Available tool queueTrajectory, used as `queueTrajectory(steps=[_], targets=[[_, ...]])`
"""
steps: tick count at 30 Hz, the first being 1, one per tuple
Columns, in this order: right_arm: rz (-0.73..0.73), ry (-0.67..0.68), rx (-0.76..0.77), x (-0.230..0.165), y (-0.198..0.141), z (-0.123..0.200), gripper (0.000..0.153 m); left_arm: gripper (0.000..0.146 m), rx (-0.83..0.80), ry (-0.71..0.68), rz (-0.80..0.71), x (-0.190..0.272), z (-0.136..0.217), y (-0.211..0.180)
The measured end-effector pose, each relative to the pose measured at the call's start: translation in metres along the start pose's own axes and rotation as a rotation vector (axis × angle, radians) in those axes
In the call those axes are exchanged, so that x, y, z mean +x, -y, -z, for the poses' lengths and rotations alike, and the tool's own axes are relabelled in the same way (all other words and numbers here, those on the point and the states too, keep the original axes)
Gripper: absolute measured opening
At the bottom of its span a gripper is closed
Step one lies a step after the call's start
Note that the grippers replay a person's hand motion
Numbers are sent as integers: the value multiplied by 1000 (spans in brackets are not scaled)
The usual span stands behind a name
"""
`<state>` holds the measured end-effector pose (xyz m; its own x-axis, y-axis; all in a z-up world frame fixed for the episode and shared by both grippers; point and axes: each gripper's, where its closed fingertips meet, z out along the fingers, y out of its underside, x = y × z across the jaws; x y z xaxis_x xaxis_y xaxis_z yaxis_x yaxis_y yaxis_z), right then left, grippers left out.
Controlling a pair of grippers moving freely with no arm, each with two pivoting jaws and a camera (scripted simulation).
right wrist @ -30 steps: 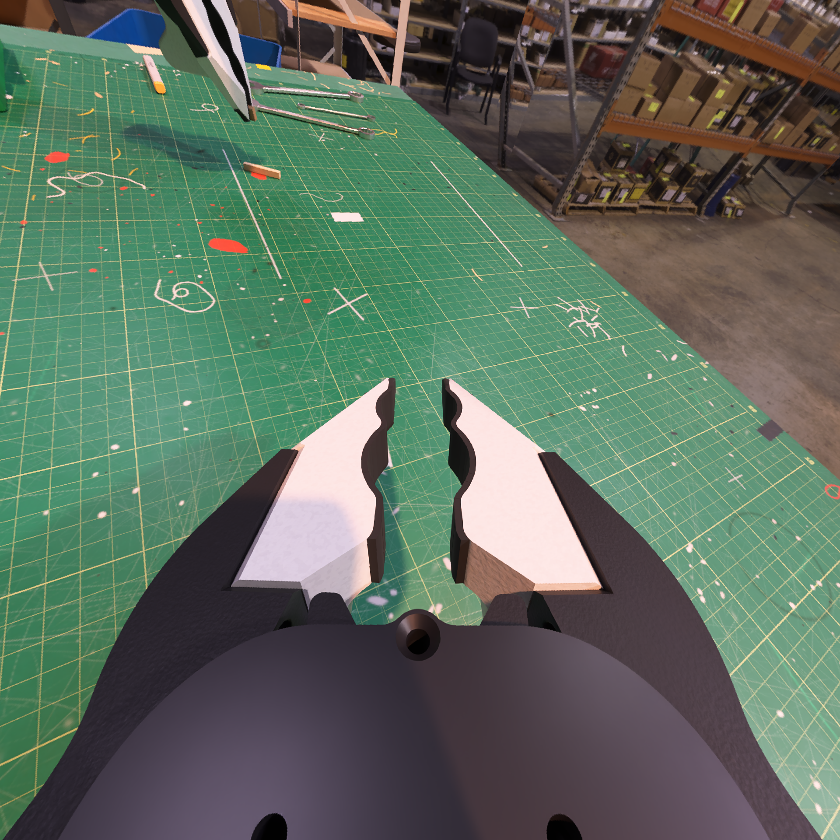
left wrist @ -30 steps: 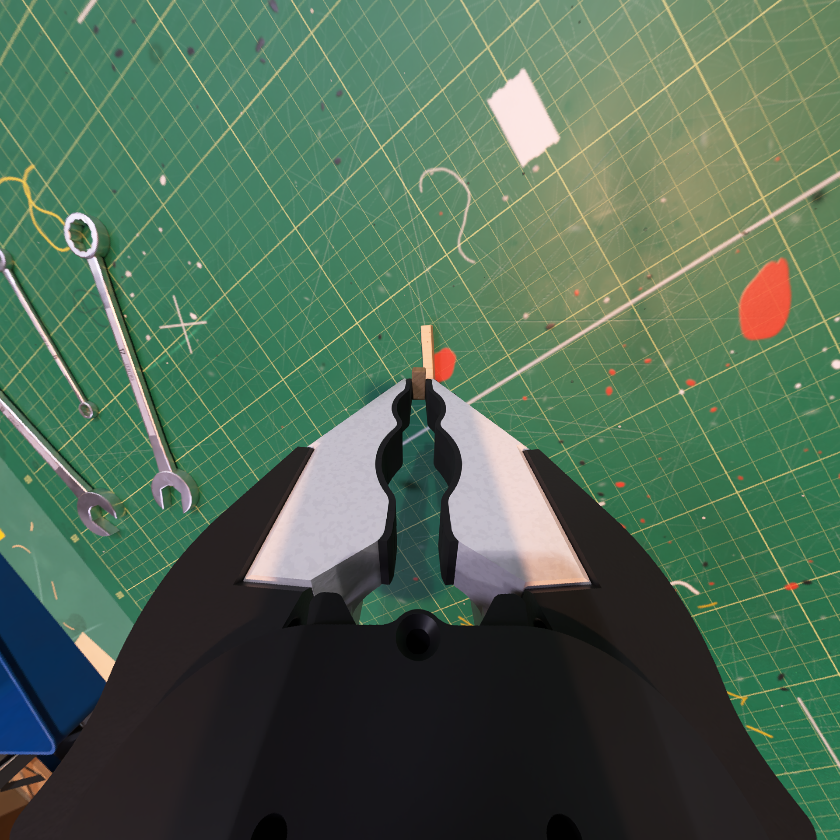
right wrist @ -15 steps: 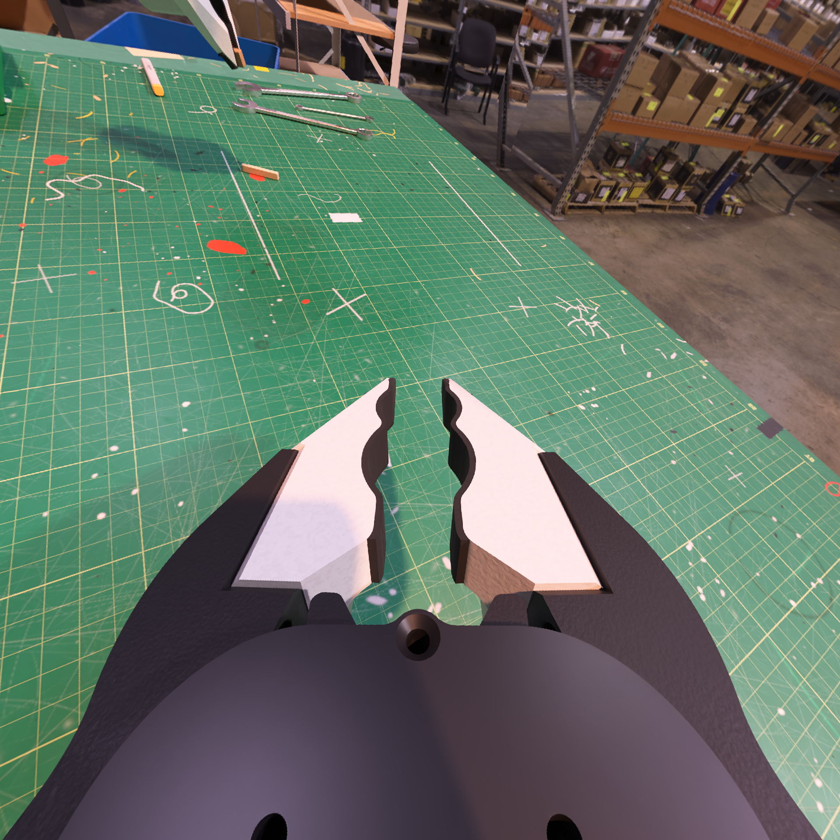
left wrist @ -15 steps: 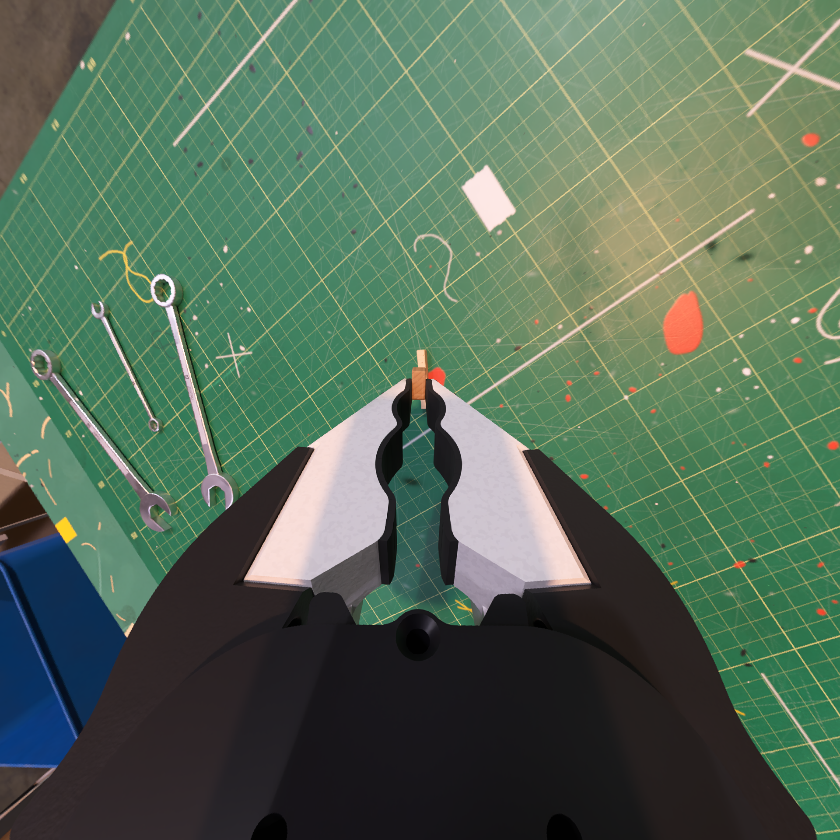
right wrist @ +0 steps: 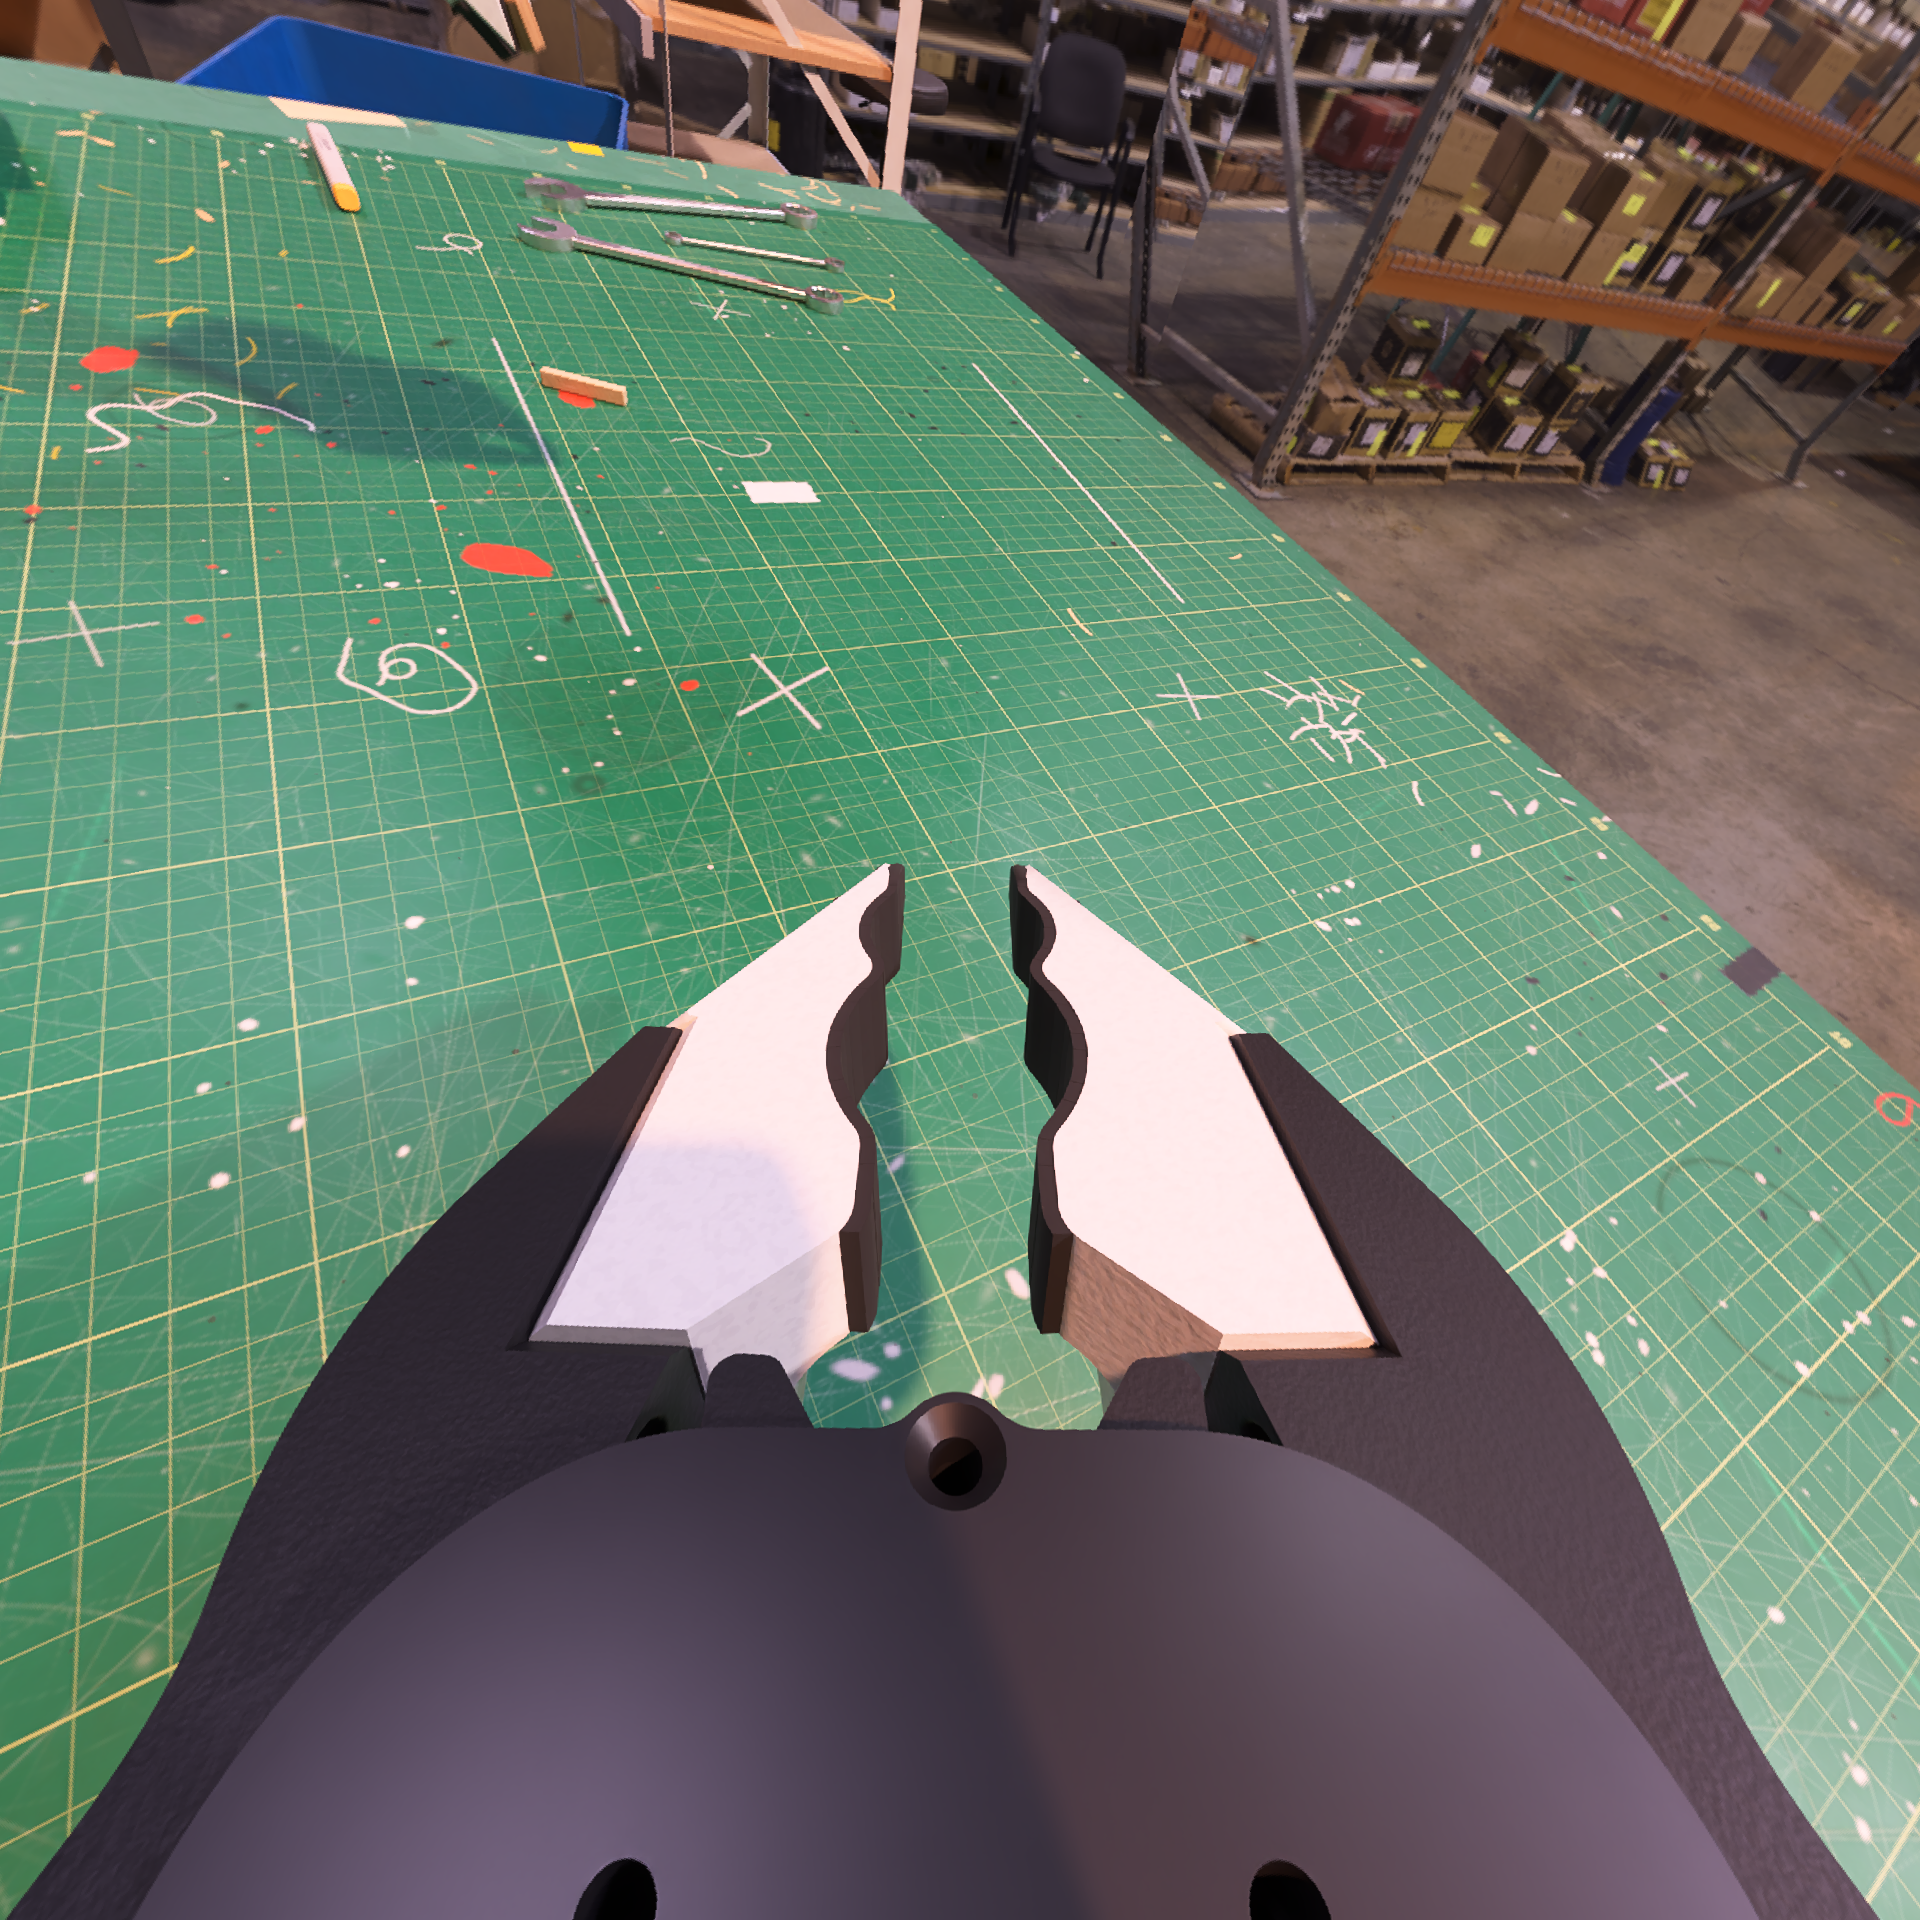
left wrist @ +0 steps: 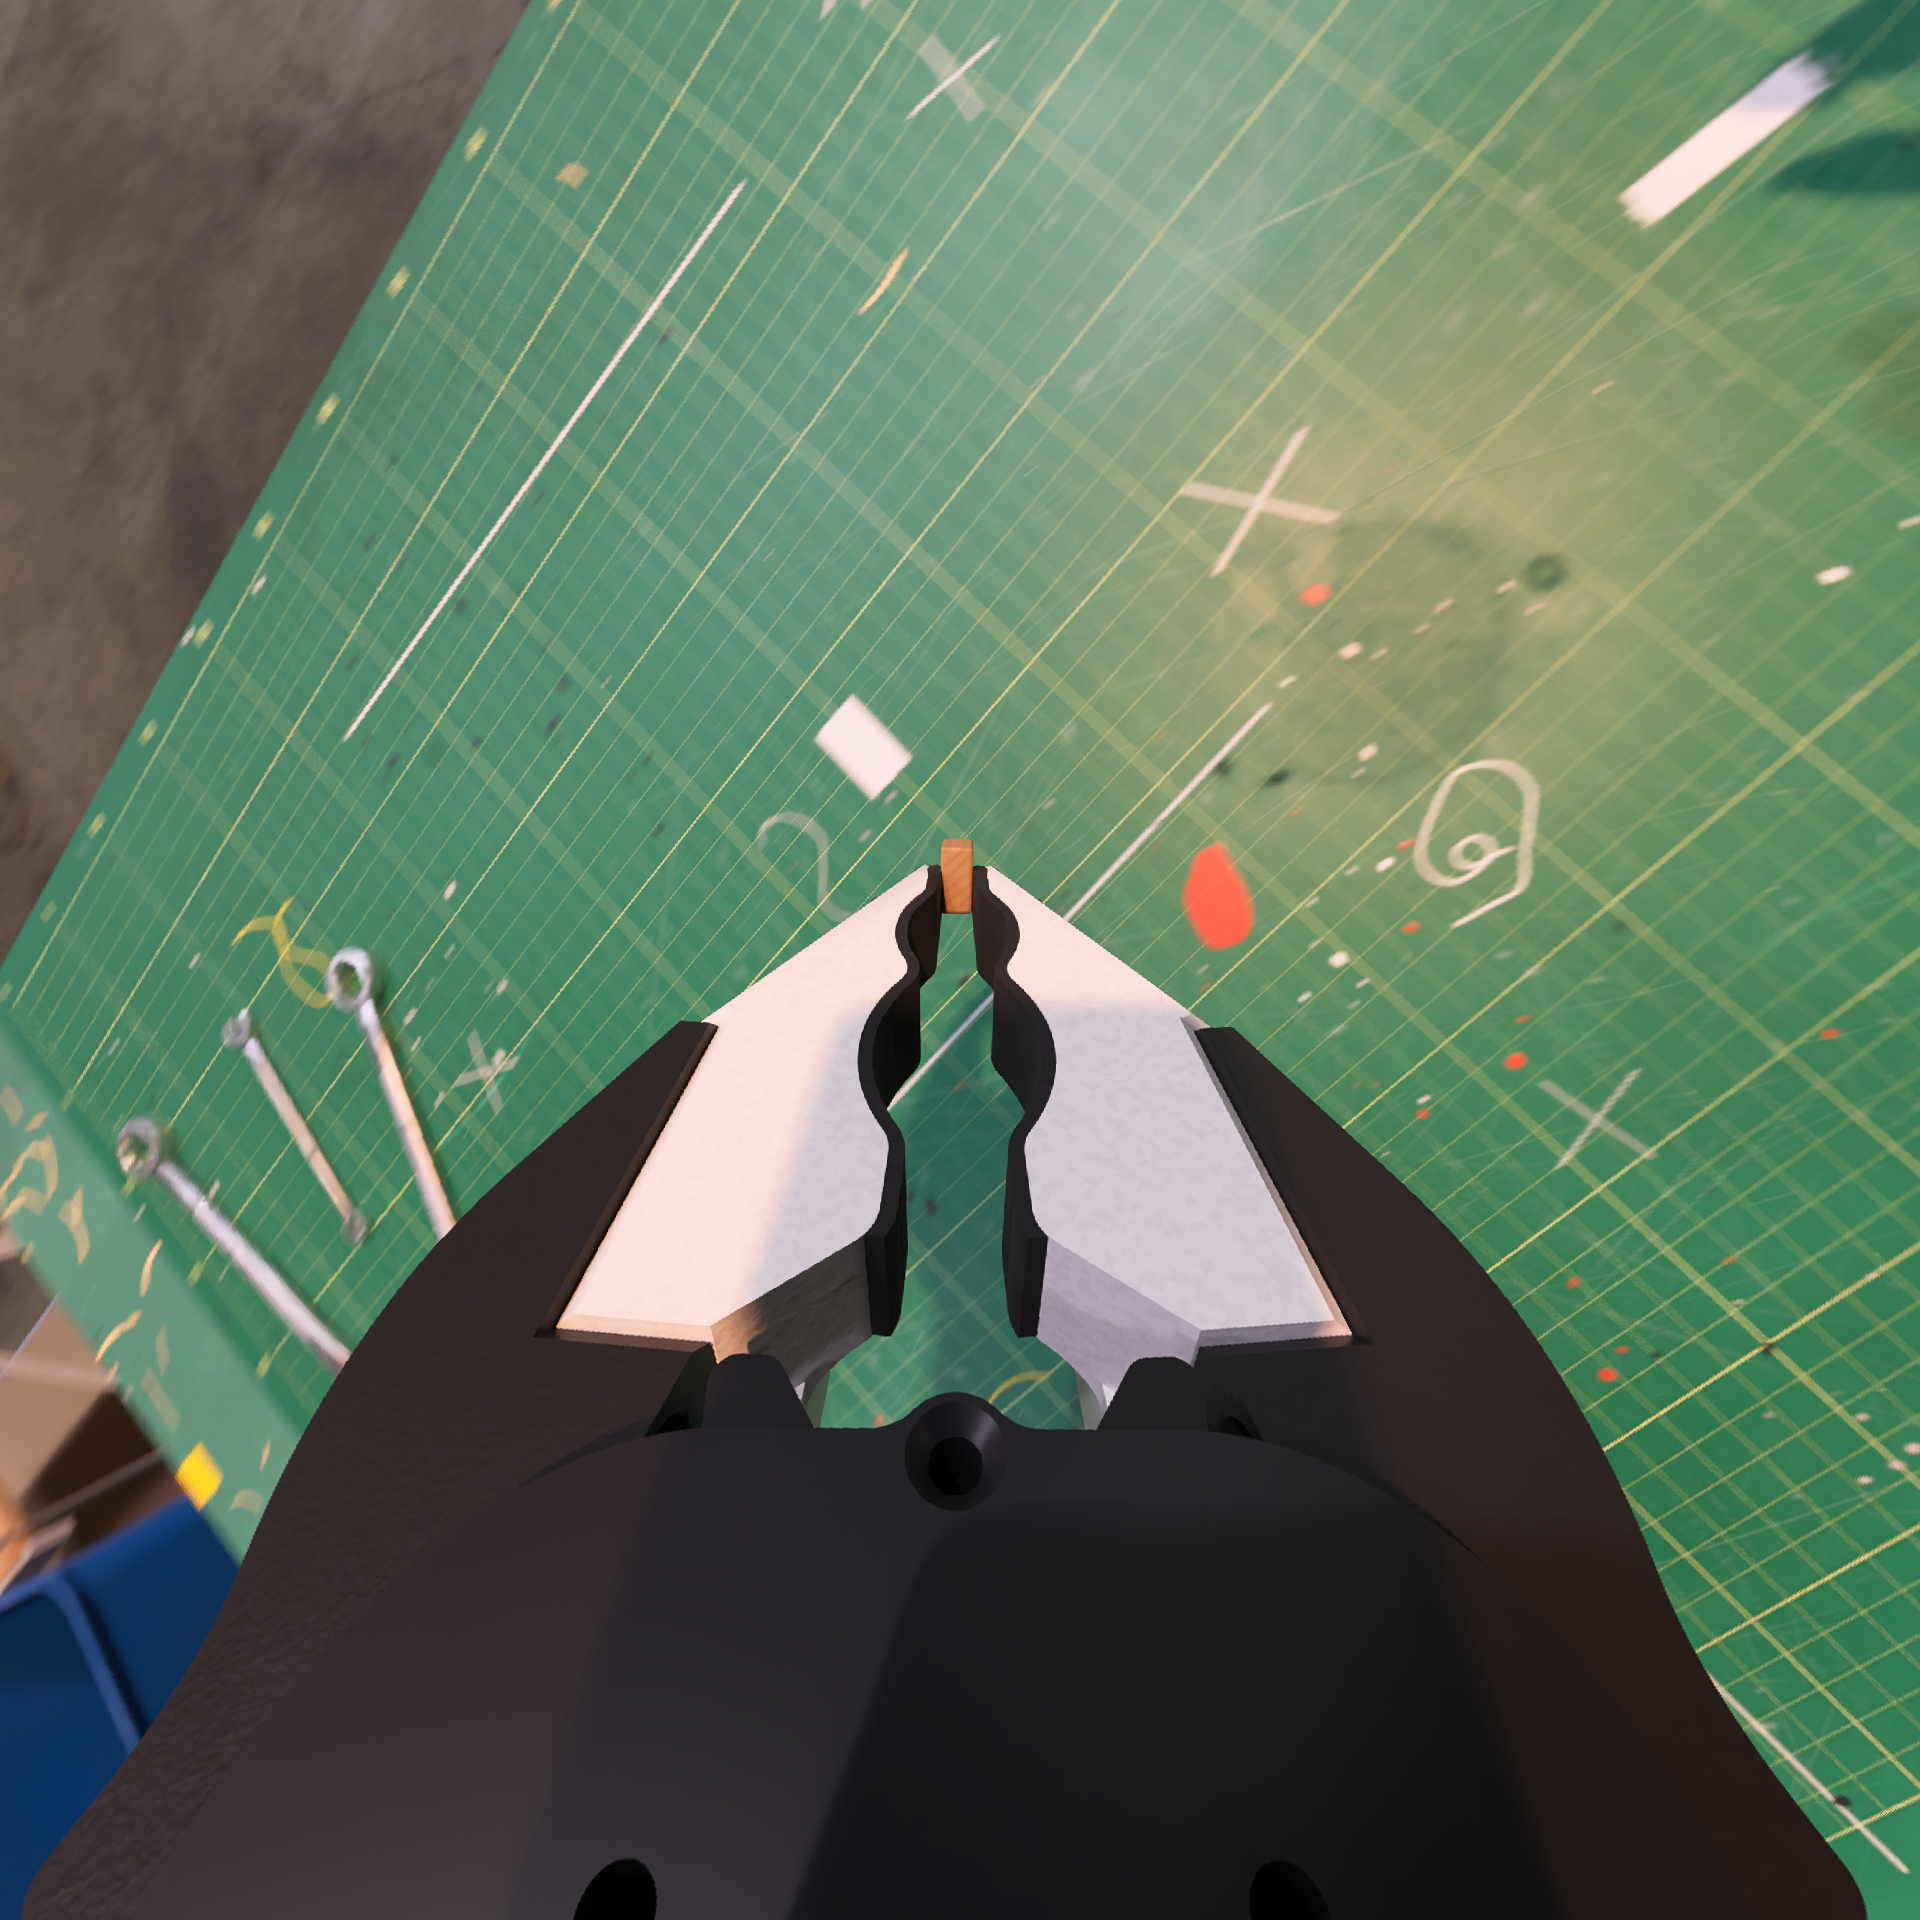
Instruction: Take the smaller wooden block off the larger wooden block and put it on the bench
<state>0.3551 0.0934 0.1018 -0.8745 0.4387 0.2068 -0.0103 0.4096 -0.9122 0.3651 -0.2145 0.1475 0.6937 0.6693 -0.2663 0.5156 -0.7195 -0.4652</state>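
Left wrist view: the left gripper (left wrist: 956, 883) is seen high above the bench (left wrist: 1143, 312), its jaws pinched on the small block (left wrist: 956, 871), which is held at the fingertips and pokes just past them. The large block is not seen here; it may be hidden behind the fingers. Three wrenches (left wrist: 301, 1122) lie near the bench's left edge, and a white patch (left wrist: 862, 746) and a red blot (left wrist: 1218, 896) are noted beyond the tips.

Right wrist view: the right gripper (right wrist: 956, 883) is held low over the near part of the bench (right wrist: 1351, 935), jaws spread and empty. The large block (right wrist: 584, 385) lies flat toward the far edge, short of the wrenches (right wrist: 675, 239), with nothing on it.

Step in hand, as judged: the small block is lifted clear and is being carried. The next move calls for lowering it to a bare patch of bench, well apart from the large block, and opening the jaws only once it is seated.
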Motion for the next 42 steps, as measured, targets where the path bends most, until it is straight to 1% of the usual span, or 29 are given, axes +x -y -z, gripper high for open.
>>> queueTrajectory(steps=[4,7,10,13,16,21,26,29,30,31,32,33,37,42], targets=[[-9,3,6,0,1,0,20,5,59,-122,-79,44,-21,39],[-13,-1,6,2,0,0,20,5,71,-213,-163,83,-47,67],[-15,-9,3,4,-1,0,19,5,50,-301,-243,123,-77,87],[-20,-12,1,6,-2,0,19,5,24,-381,-297,158,-106,96],[-20,-17,-1,8,-3,0,19,5,-13,-431,-348,184,-127,97],[-18,-16,-9,8,-4,0,19,5,-72,-451,-397,201,-150,91],[-13,-16,-20,7,-6,-2,20,5,-89,-442,-418,203,-153,93],[-12,-14,-25,6,-7,-3,20,5,-81,-443,-405,204,-154,96],[-11,-14,-27,6,-7,-3,20,7,-76,-439,-397,203,-154,97],[-11,-15,-29,6,-8,-4,20,21,-71,-433,-389,201,-154,98],[-11,-16,-30,6,-8,-4,20,26,-60,-432,-381,199,-152,99],[-12,-17,-30,6,-9,-4,20,27,-40,-435,-369,197,-149,101],[-21,-14,-37,7,-11,-5,20,28,95,-435,-290,181,-128,117],[-17,-11,-60,5,-16,-9,20,27,399,-452,-124,153,-95,154]])
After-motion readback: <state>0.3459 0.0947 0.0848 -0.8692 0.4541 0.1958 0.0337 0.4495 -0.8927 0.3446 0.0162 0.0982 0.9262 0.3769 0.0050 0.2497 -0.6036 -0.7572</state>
